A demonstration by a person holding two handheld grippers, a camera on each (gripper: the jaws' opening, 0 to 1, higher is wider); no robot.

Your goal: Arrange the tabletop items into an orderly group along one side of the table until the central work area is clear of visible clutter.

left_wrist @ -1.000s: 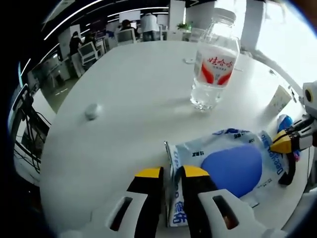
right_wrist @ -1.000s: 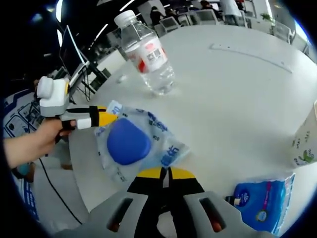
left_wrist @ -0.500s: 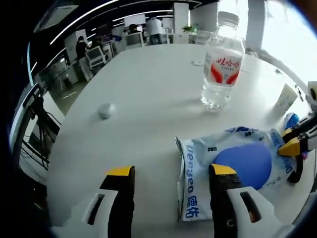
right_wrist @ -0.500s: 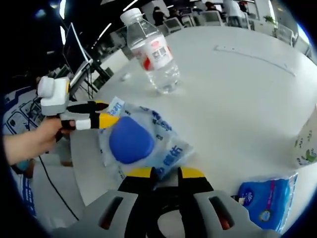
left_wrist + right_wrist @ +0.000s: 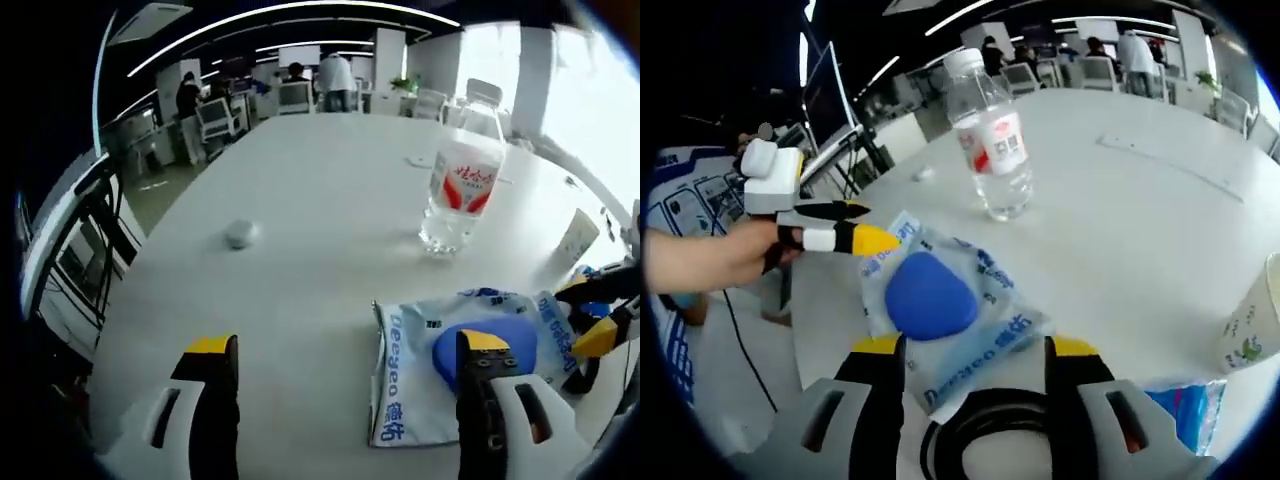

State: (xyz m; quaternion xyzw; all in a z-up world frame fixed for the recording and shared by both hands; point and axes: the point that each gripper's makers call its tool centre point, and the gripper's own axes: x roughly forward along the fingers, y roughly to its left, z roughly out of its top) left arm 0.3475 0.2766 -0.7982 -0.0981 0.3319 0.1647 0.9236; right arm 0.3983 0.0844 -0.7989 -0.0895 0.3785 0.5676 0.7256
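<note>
Both grippers have let go of the pouch (image 5: 455,365) since a second ago. Now the left gripper (image 5: 345,350) gapes wide and holds nothing, and the right gripper (image 5: 975,345) stands open too, its jaws either side of the pouch's near corner. That pouch lies flat at lower right in the left gripper view, the bottle (image 5: 460,185) upright beyond it, a small pale lump (image 5: 239,233) well apart at left centre. Next, I judge, take the bottle low on its body, keep it vertical, and set it just beside the pouch.
</note>
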